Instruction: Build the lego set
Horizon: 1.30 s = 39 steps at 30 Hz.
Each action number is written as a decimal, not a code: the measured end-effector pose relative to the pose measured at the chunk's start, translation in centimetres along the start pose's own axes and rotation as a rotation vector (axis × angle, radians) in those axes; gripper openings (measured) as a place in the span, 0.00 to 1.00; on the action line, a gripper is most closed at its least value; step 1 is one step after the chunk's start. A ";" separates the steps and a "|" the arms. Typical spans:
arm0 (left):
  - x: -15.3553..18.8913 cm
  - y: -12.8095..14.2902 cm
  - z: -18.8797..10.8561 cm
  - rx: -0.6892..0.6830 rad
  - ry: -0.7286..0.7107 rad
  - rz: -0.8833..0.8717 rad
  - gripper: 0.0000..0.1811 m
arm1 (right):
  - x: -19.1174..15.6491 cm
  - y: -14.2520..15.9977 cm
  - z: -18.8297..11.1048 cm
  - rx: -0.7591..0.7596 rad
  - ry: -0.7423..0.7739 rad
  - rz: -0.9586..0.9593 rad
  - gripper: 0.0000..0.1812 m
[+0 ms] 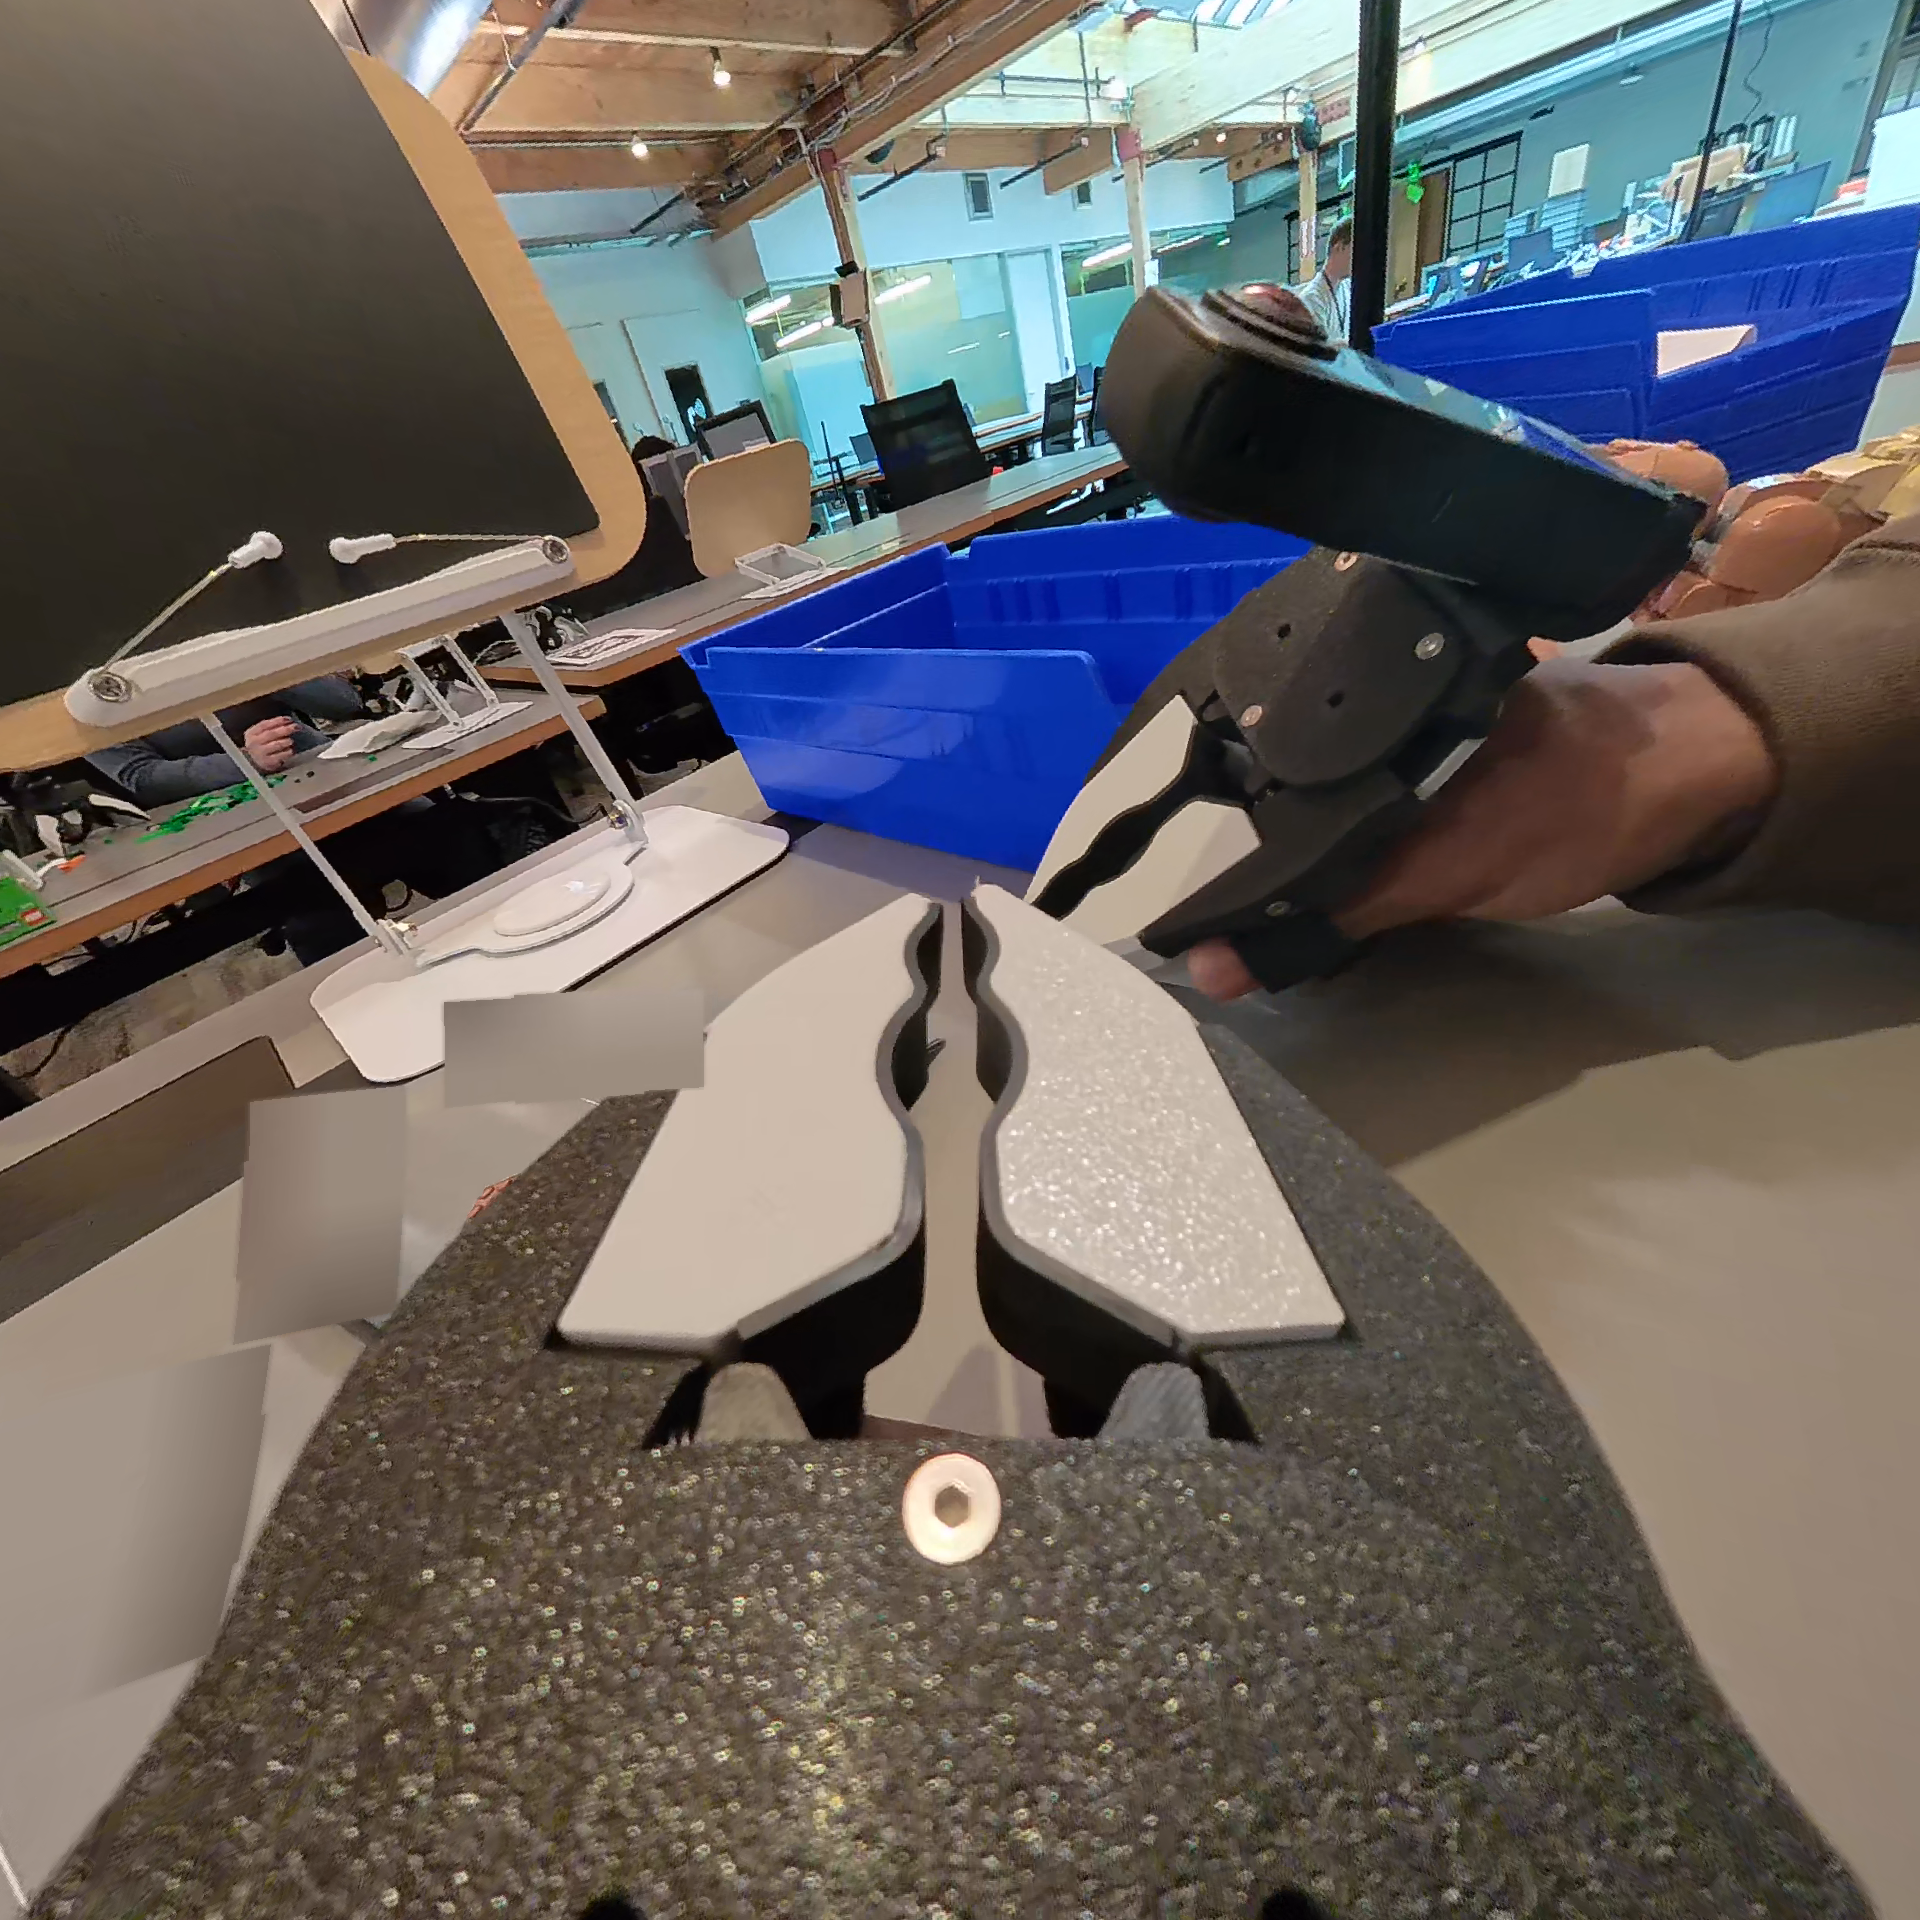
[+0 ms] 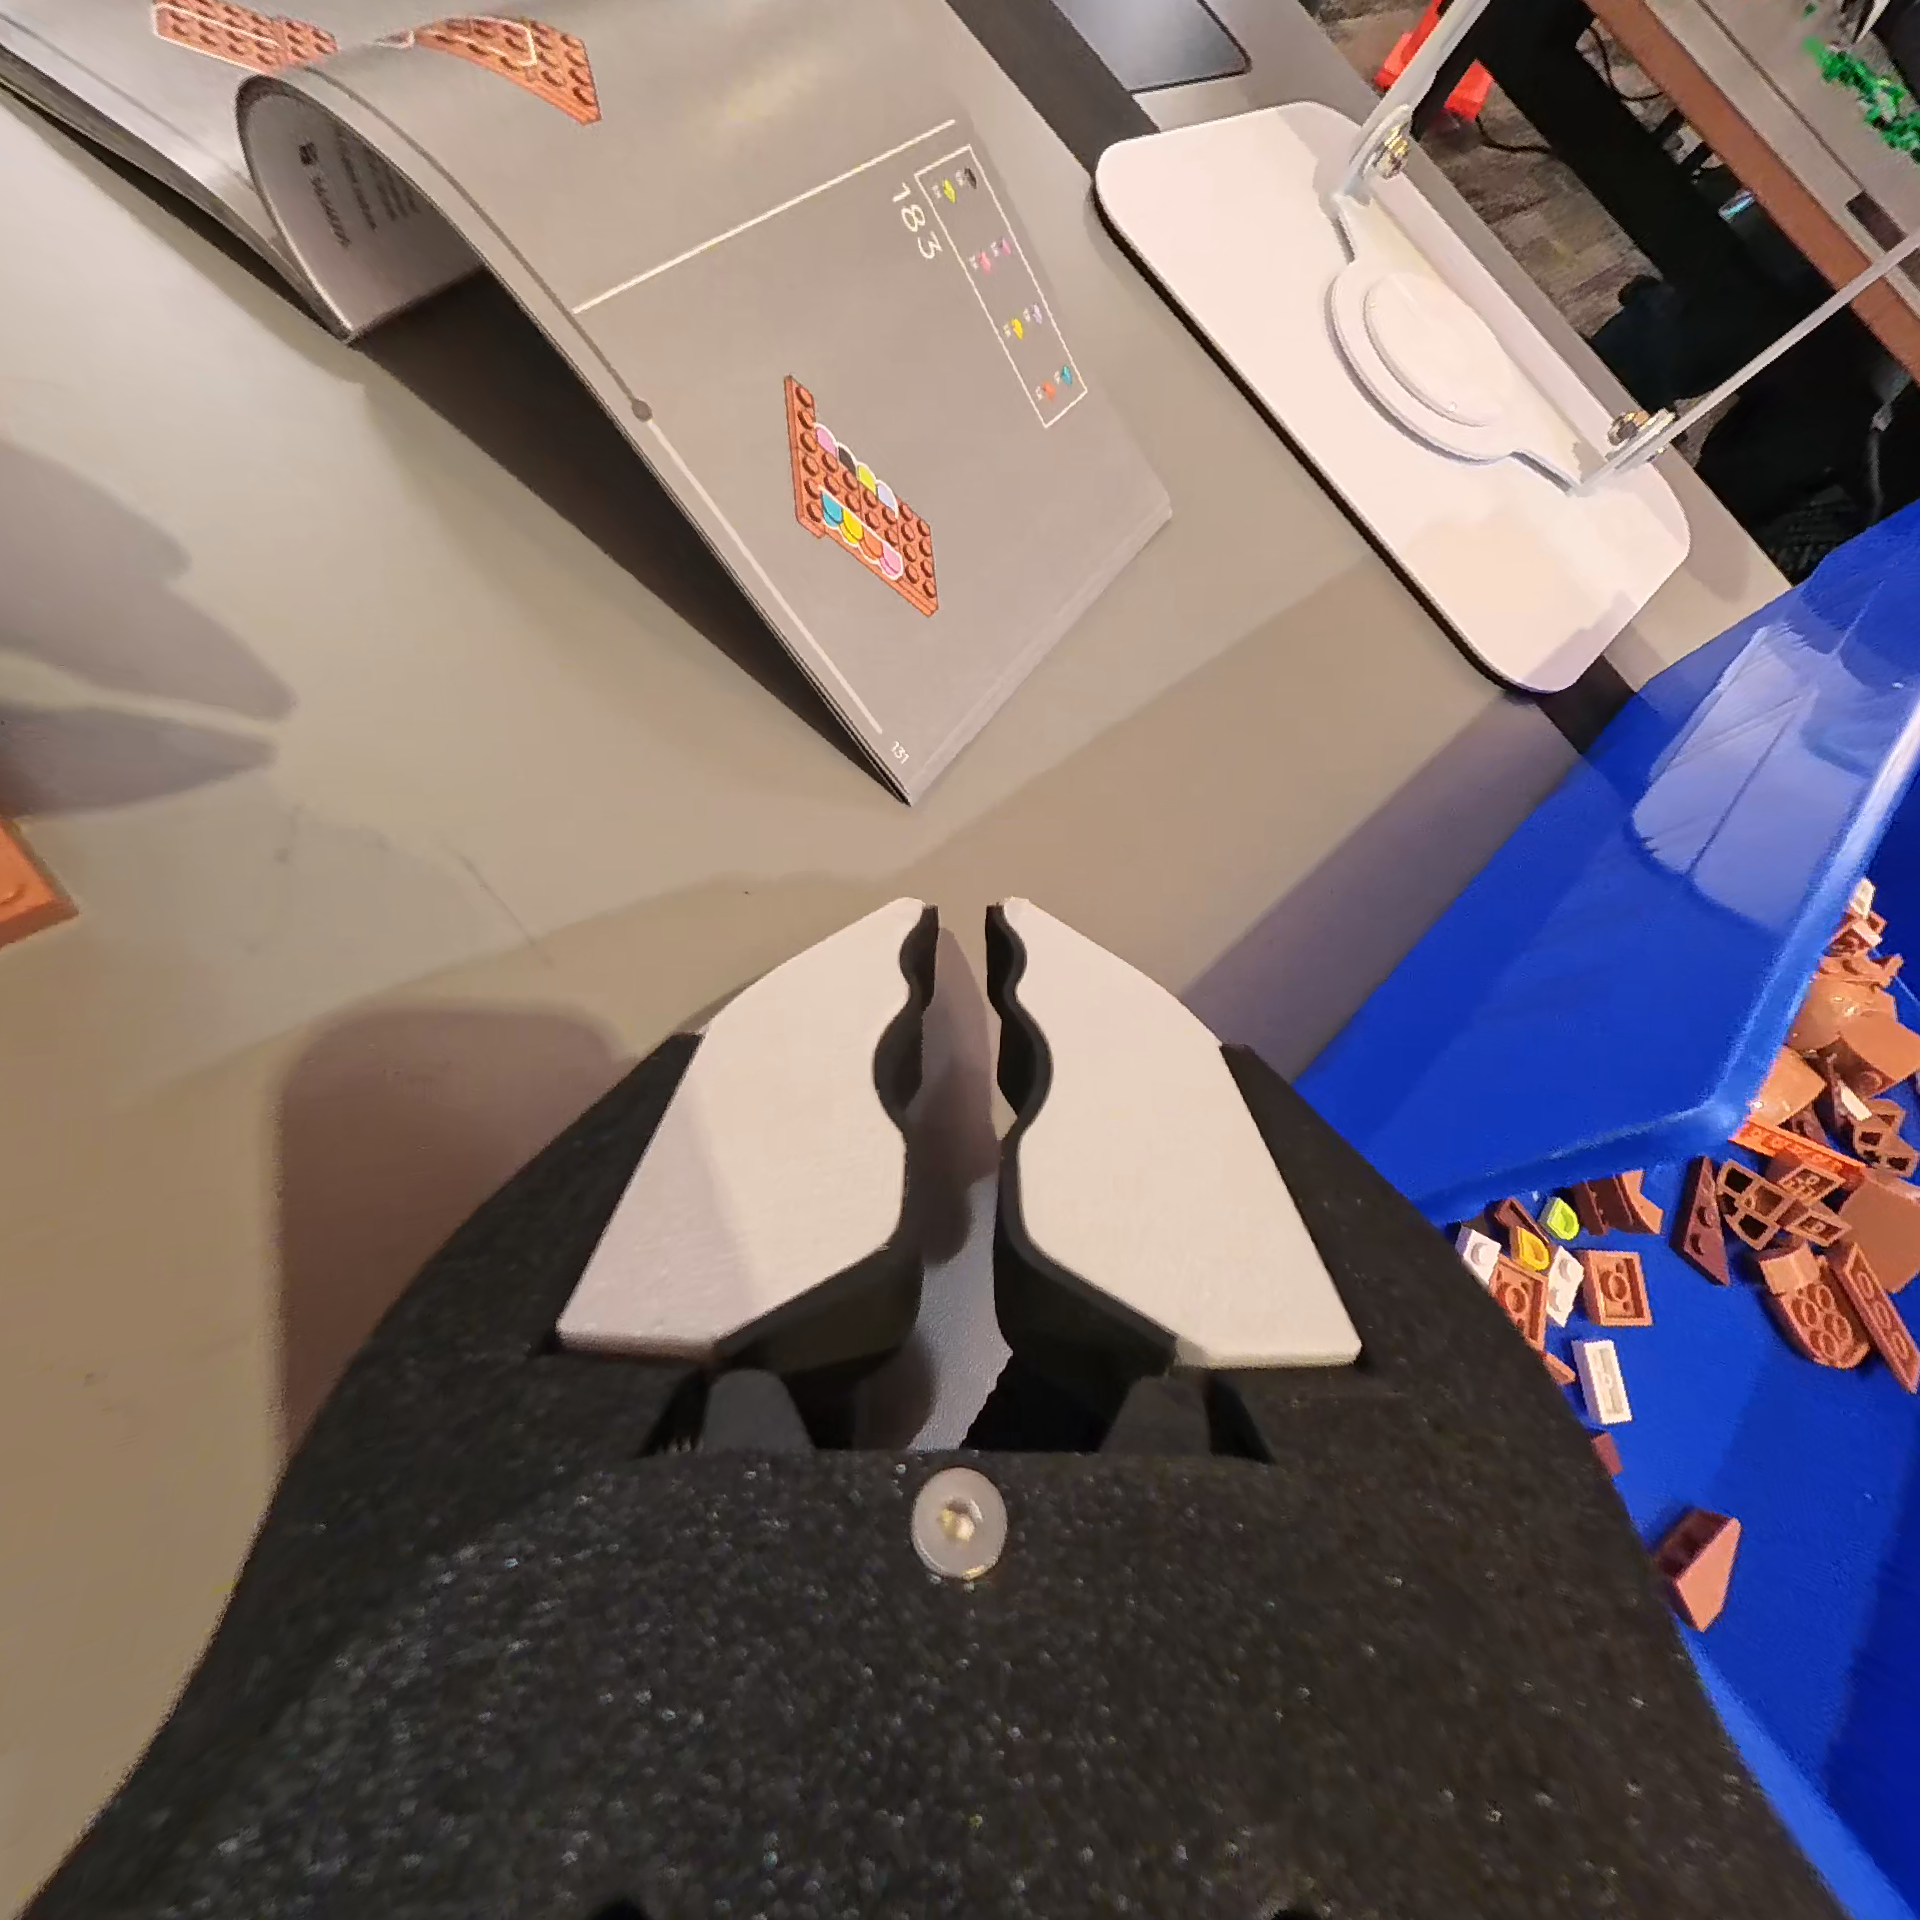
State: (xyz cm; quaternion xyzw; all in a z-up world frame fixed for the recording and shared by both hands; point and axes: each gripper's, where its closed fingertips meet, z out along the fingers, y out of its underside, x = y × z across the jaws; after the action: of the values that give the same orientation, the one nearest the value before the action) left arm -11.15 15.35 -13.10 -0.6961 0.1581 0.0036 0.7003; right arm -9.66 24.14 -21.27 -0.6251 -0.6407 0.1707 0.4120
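Note:
My left gripper [image 1: 951, 914] is shut with nothing seen between its fingers, held above the grey table. My right gripper [image 2: 961, 914] is also shut and empty, over bare table between the open instruction booklet [image 2: 831, 416] and the blue bin [image 2: 1662, 883]. Loose brown, white and yellow lego pieces [image 2: 1787, 1247] lie in that bin. A brown plate [image 2: 21, 883] shows at the left edge of the right wrist view. In the left wrist view the right gripper [image 1: 1081, 894] sits just right of my left fingertips, held by a hand [image 1: 1558, 800].
A white stand base [image 2: 1382, 364] sits beyond the booklet; it also shows in the left wrist view [image 1: 540, 935], carrying a dark board [image 1: 208, 312]. A blue bin [image 1: 883, 717] stands ahead in the left wrist view. More desks, with people at them, lie behind. Some 12 cm of space lies between my two pairs of fingers. The brown plate [image 2: 21, 883] sits 10 cm or so from the ends of my left fingers.

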 end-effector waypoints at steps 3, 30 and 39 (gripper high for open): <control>-0.1 0.0 0.0 0.000 -0.002 0.000 0.02 | 0.0 0.0 0.0 -0.001 0.005 -0.005 0.05; 0.0 0.2 0.1 -0.006 0.003 0.000 0.02 | -0.8 0.1 0.2 -0.010 0.010 -0.089 0.08; 0.0 0.1 -0.1 -0.003 0.001 0.002 0.02 | -0.9 0.0 0.2 -0.013 0.033 -0.115 0.08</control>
State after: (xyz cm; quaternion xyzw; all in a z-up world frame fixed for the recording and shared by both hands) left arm -11.22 15.27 -13.21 -0.6970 0.1593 0.0042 0.6991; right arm -9.86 23.37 -21.68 -0.5924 -0.6699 0.1322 0.4276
